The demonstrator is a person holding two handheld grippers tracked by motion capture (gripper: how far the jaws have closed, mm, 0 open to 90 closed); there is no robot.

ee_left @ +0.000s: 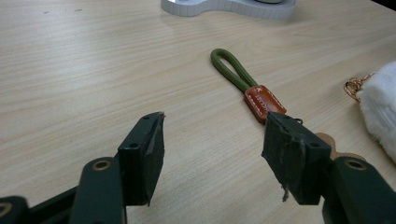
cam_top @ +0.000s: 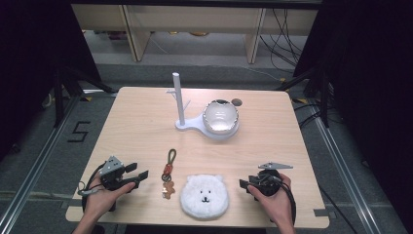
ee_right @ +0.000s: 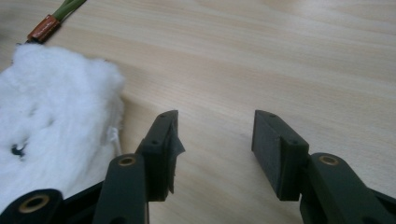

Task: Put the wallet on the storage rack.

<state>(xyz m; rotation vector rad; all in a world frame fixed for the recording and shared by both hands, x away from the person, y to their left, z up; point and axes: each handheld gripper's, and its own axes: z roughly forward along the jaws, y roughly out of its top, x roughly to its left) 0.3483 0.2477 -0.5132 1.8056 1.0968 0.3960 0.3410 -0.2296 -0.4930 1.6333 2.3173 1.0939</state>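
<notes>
A pale wood-grain tabletop [cam_top: 146, 122] stands on a grey floor in a dim room, with light wooden furniture legs and loose cables beyond its far edge. Near the front edge, the left tongs [cam_top: 138, 171] rest in the person's left hand, jaws wide apart with nothing between them, pointing toward the keychain [cam_top: 168, 173], which lies flat just beside them: a green cord loop, an orange-brown leather tab and a small brown charm. Touching or just beside its charm end lies a white fluffy bear-face pouch [cam_top: 204, 196]. The right tongs [cam_top: 242, 184] sit right of the pouch, jaws open and empty. Farther back stands a white peg stand [cam_top: 178, 100] whose base carries a shiny bowl [cam_top: 220, 117].
</notes>
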